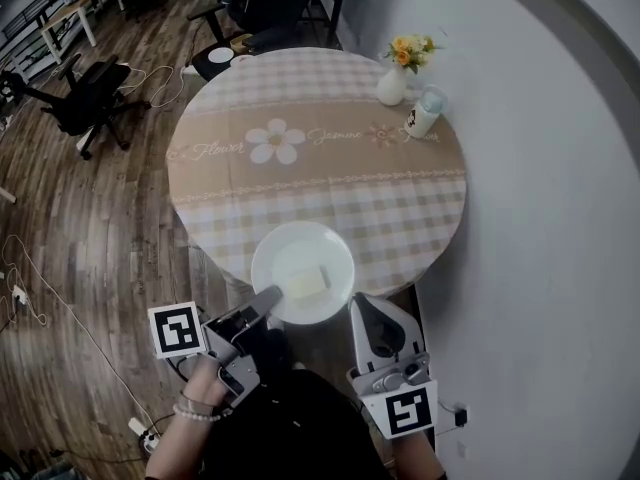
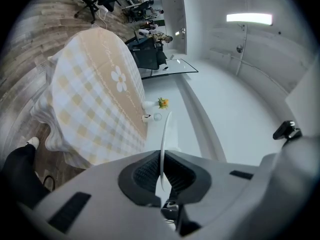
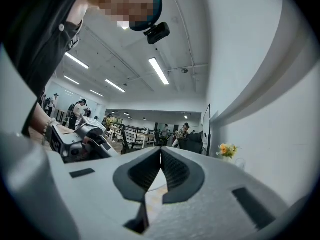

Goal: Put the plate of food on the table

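From the head view, the white plate (image 1: 272, 256) with a pale block of food (image 1: 307, 282) sits at the near edge of the round checked table (image 1: 320, 183). The left gripper (image 1: 268, 298) reaches its rim. Only the left gripper view shows the rim edge-on, pinched between that gripper's pads. The right gripper (image 1: 358, 306) lies just beside the plate; its own view shows its jaw tips together with nothing between them. A flower vase (image 1: 392, 86) and a jar (image 1: 425, 113) stand at the far side, well apart from the plate.

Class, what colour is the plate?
The plate is white, clearest in the head view.
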Demonstrator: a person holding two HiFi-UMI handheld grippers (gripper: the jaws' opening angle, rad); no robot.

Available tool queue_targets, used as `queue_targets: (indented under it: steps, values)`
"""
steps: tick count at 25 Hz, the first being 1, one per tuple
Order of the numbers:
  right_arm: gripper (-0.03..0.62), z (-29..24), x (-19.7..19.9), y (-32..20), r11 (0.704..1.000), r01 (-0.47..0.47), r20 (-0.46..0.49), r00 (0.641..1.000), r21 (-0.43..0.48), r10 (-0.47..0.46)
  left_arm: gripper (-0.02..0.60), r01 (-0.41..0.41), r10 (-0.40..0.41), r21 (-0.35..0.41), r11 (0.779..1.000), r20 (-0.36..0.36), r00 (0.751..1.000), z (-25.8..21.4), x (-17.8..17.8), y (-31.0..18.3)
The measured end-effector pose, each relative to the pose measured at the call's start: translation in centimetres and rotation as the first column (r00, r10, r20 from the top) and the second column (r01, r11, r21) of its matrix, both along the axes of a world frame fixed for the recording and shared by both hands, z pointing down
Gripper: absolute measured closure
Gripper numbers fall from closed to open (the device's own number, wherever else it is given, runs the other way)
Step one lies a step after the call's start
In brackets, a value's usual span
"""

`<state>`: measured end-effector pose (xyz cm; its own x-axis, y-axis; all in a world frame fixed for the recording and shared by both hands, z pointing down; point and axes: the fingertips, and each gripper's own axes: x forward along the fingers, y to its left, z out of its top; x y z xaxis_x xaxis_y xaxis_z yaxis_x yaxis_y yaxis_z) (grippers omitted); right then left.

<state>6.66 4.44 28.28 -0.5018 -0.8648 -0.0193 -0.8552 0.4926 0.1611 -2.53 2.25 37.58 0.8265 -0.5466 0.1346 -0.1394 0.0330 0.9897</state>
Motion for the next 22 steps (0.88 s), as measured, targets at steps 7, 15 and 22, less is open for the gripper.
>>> queue_targets:
  steps: [7,15,22]
  values:
    - [0.594,0.7,-0.7,-5.1,0.998,-0.041,-0.011,0.999,-0.037,0.04,0.574,-0.037,0.037,-0.007,0.999,-0.009,0.999,0.2,-0.5,-4.6]
    - [0.594,3.1,-0.1,-10.7,0.967,-0.078,0.198,0.972,-0.241,0.128,0.574,-0.066,0.066,-0.022,0.998,-0.011,0.998,0.8,-1.7,-8.6]
    - [0.594,6.3,0.4,-13.2,0.877,0.047,0.539,0.804,-0.478,0.25,0.574,-0.089,0.088,-0.026,0.996,-0.009,0.996,1.5,-2.7,-11.0]
